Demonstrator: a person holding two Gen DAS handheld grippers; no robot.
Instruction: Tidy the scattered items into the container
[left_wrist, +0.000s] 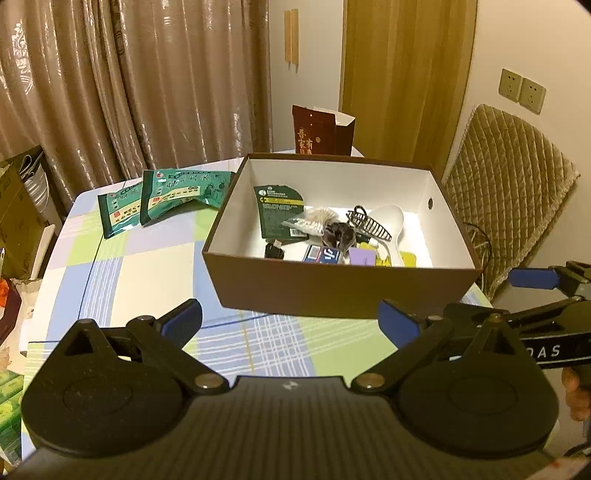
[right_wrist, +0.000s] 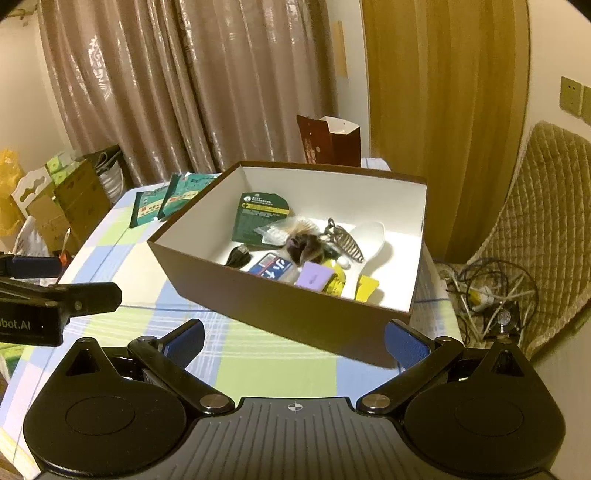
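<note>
A brown box (left_wrist: 332, 288) with a white inside stands on the checked tablecloth; it also shows in the right wrist view (right_wrist: 280, 310). Inside lie a green card (left_wrist: 280, 214), a white spoon (left_wrist: 391, 221), a black hair clip (left_wrist: 369, 221), a purple pad (right_wrist: 314, 275) and several small items. Two green packets (left_wrist: 162, 201) lie on the cloth left of the box, also visible in the right wrist view (right_wrist: 166, 199). My left gripper (left_wrist: 291, 321) is open and empty in front of the box. My right gripper (right_wrist: 295, 343) is open and empty near the box's front corner.
A dark red paper bag (left_wrist: 321, 129) stands behind the box. A chair with a quilted cover (left_wrist: 506, 192) is at the right. Cables (right_wrist: 491, 288) lie on the floor. Cardboard boxes (right_wrist: 70, 199) stand left of the table. Curtains hang behind.
</note>
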